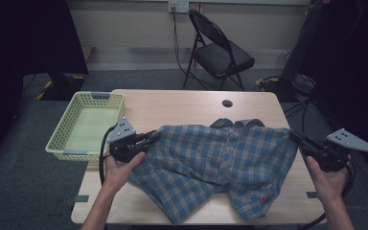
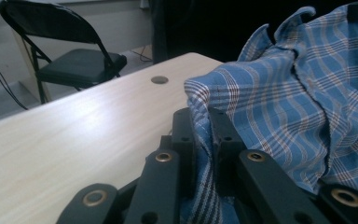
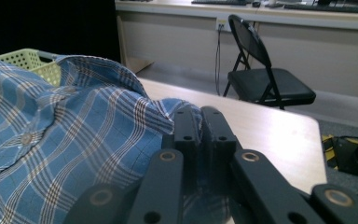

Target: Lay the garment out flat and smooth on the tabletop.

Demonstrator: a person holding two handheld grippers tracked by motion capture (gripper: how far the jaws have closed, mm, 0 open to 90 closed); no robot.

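Two grippers pinch one blue plaid shirt [image 1: 220,163] by its opposite edges over the table [image 1: 182,108]

The left gripper [image 1: 152,136] is clamped on the shirt's left edge, beside the green basket [image 1: 84,124]; the right gripper [image 1: 294,135] is clamped on its right edge. The cloth stretches between them, its lower part lying on the tabletop; a black folding chair [image 1: 218,52] stands beyond

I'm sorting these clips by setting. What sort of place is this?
Probably an office or lab workroom: a plain wooden table with a cable hole, a black folding chair by a wall socket, and a desk with keyboards along the wall.
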